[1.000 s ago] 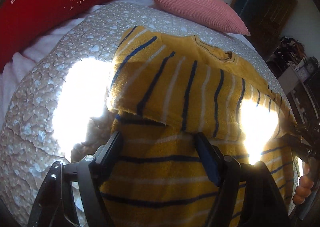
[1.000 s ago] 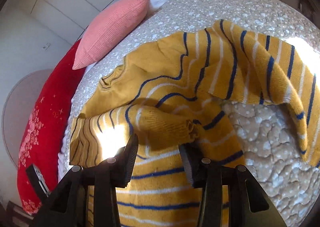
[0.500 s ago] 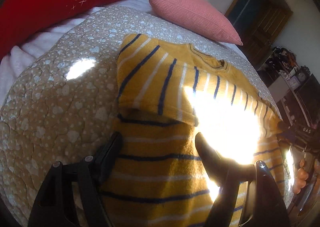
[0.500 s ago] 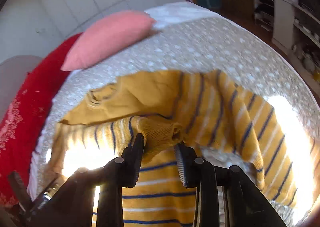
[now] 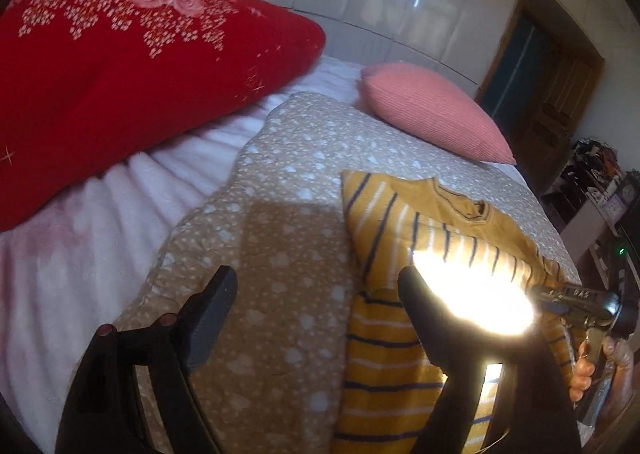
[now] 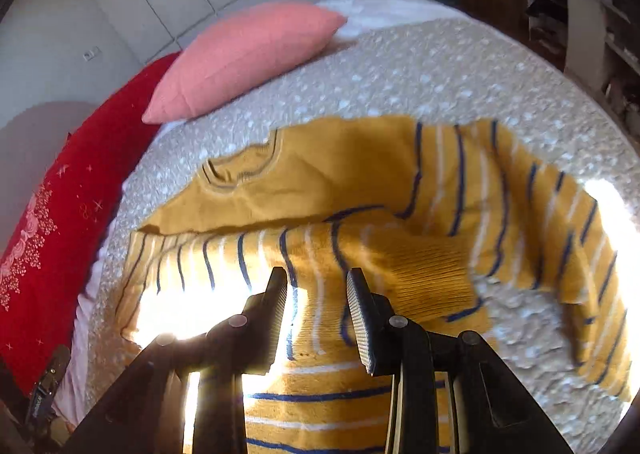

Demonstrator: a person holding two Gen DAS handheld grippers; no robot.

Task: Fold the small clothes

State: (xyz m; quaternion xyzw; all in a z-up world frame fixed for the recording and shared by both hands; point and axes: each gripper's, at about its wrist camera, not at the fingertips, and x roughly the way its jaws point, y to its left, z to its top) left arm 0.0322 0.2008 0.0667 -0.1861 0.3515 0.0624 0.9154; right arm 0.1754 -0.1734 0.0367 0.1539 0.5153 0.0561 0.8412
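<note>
1. Left wrist view: the left gripper (image 5: 316, 290) has just been widening its jaws and holds nothing; only the dotted bedspread (image 5: 280, 254) lies between them. The yellow striped sweater (image 5: 380, 358) lies to the right, one sleeve folded across it. A red pillow (image 5: 120, 66) and pink pillow (image 5: 436, 114) lie far.

2. Right wrist view: the right gripper (image 6: 318, 290) stands partly parted above the sweater (image 6: 340, 182), its jaws just widened, pads off the cloth. The other sleeve (image 6: 560, 238) trails right.
</note>
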